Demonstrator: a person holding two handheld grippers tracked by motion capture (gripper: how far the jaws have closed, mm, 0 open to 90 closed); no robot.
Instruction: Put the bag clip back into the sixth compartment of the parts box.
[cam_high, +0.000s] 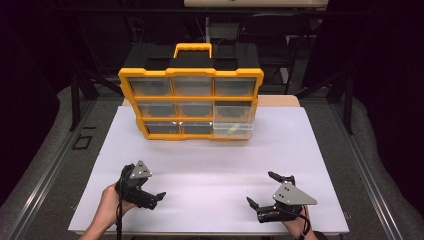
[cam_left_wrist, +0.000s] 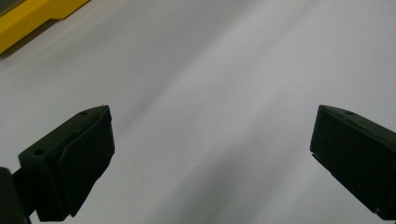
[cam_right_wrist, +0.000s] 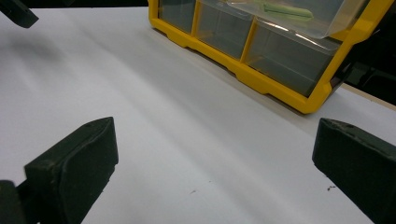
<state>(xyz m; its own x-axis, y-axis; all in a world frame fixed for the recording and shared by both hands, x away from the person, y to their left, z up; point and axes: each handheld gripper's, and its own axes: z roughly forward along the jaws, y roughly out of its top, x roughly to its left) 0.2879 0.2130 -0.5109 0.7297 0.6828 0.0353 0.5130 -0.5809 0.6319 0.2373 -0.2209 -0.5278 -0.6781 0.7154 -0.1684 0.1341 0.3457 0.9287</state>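
Note:
A yellow organizer case with clear drawers stands upright at the back of the white board. Its lower right drawer sticks out and holds a green object; the right gripper view shows that drawer and the green object too. My left gripper rests low at the front left, open and holding nothing. At the front right my right gripper is open wide with nothing between its jaws, and it faces the case.
A yellow corner of the case shows at the top left of the left gripper view. A black jaw of the other gripper shows at the top left of the right gripper view. The board's bare white middle lies between grippers and case.

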